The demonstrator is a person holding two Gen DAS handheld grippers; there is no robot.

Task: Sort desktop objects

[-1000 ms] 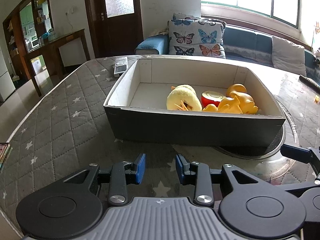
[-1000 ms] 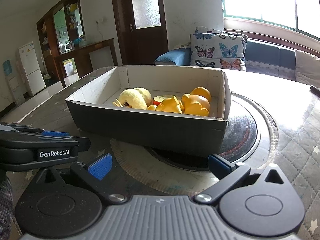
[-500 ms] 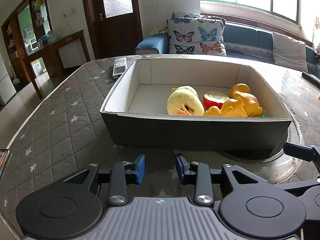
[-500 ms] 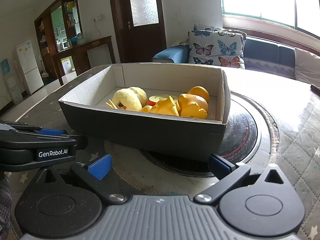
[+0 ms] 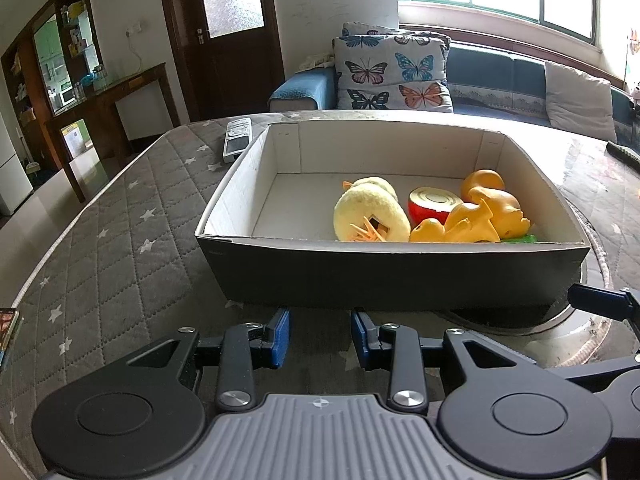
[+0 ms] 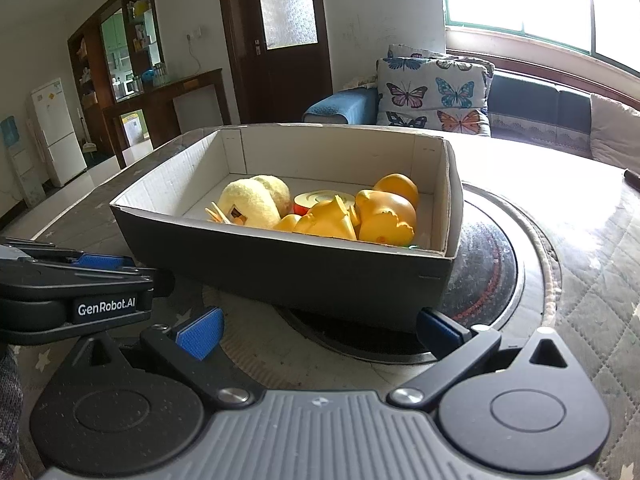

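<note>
I have both tools hanging empty just short of the cardboard box (image 5: 392, 272), which sits on the tabletop (image 5: 120, 248) partly over the round turntable (image 6: 500, 264). My left hand-held gripper (image 5: 319, 334) is only narrowly parted, holding nothing; my right hand-held gripper (image 6: 320, 326) is spread wide, also holding nothing. Inside the box, bunched toward its right wall, lie the plush yellow toy (image 5: 370, 212), the red-and-cream can-like toy (image 5: 434, 202) and the orange rubber ducks (image 5: 488, 212). I judge the collecting step largely done. A remote control (image 5: 237, 139) lies by the box's far left corner, near the tabletop's far edge. If it counts as a desktop object, my next move calls for a long reach past the box's left side.
</note>
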